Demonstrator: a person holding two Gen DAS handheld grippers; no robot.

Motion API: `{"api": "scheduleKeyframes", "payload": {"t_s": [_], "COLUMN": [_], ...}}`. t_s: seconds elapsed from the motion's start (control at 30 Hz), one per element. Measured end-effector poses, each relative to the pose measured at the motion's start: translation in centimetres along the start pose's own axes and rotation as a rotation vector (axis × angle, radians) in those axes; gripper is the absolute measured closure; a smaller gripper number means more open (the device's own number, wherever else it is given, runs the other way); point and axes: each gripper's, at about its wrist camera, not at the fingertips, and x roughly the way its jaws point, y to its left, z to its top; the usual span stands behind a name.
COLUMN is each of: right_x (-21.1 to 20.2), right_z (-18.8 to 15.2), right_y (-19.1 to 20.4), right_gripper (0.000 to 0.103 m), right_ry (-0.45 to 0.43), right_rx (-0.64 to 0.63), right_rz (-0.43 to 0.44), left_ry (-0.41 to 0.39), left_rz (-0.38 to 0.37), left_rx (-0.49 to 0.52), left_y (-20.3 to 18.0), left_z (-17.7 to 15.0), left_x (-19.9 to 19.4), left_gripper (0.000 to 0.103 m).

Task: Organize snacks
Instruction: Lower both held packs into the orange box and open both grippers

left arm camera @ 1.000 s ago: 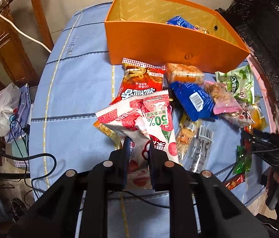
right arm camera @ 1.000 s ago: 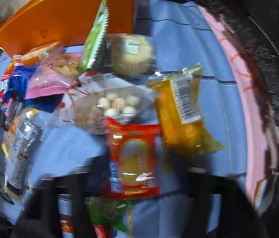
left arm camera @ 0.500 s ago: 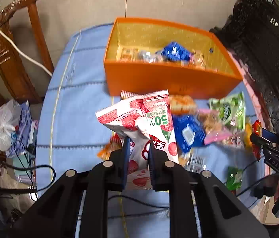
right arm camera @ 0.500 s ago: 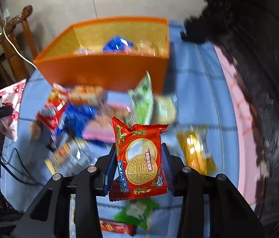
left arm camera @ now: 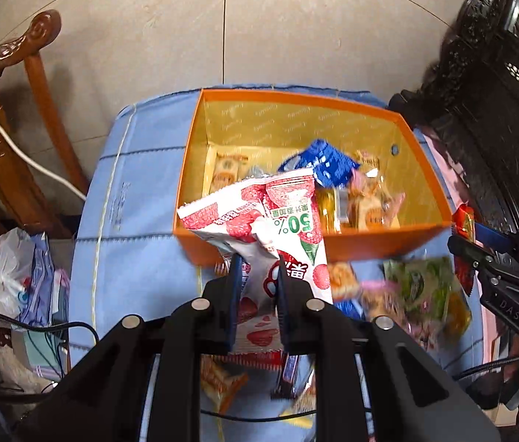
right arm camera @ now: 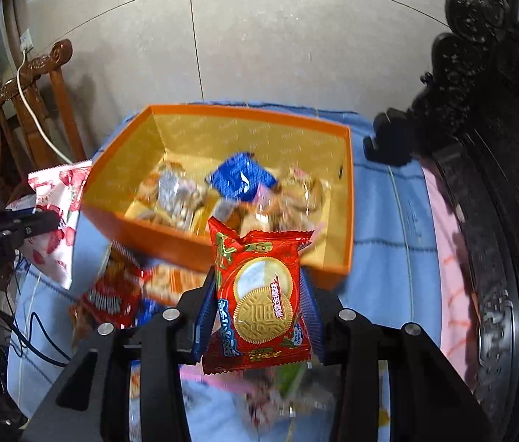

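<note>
My left gripper (left arm camera: 258, 280) is shut on a white strawberry-print snack bag (left arm camera: 277, 221), held up in front of the near wall of the orange box (left arm camera: 193, 154). My right gripper (right arm camera: 257, 294) is shut on a red cookie packet (right arm camera: 259, 294) and hangs just before the orange box (right arm camera: 347, 199). Several wrapped snacks lie inside the box, a blue packet (left arm camera: 327, 164) among them. In the right wrist view the strawberry bag (right arm camera: 56, 221) and the left gripper (right arm camera: 20, 228) show at the left edge. The right gripper (left arm camera: 480, 254) shows at the right of the left wrist view.
Loose snacks lie on the blue tablecloth (left arm camera: 130, 191) in front of the box, including a green packet (left arm camera: 421, 287) and a red bag (right arm camera: 112, 294). A wooden chair (left arm camera: 12, 73) stands at the left and dark carved furniture (left arm camera: 498, 110) at the right. Cables trail at lower left.
Both grippers have risen and come toward the box with their packets. The right gripper lifted the red packet off the table. The box's inside now shows from above.
</note>
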Motion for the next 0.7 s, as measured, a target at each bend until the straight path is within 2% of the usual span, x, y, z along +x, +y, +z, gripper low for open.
{"api": "scheduleKeyframes", "payload": {"t_s": [0.2, 0.33, 0.6, 0.63, 0.67, 0.7], "right_x": [3.2, 5.4, 8.8, 9.0, 9.0, 9.0], "right_z": [3.4, 4.7, 5.5, 5.5, 5.5, 5.5], "right_y": [0.3, 0.6, 0.1, -0.1, -0.2, -0.4], "right_gripper": [0.061, 0.061, 0.06, 0.06, 0.056, 0.052], "right_ry": [0.0, 0.015, 0.061, 0.064, 0.064, 0.06], "right_rx": [0.008, 0.008, 0.047, 0.057, 0.07, 0.085], "right_rz": [0.019, 0.028, 0.045, 0.046, 0.053, 0.059], "left_ry": [-0.002, 0.024, 0.08, 0.091, 0.094, 0.089], "left_rz": [0.016, 0.02, 0.023, 0.02, 0.028, 0.039], "left_rx": [-0.02, -0.032, -0.033, -0.033, -0.037, -0.038], "left_y": [0.3, 0.5, 0.3, 0.3, 0.2, 0.2], "left_z": [3.7, 5.7, 6.6, 6.6, 6.7, 6.7], "left_x": [2.7, 5.2, 8.7, 9.0, 9.2, 9.1], "left_gripper": [0.087, 0.087, 0.086, 0.082, 0.074, 0.044]}}
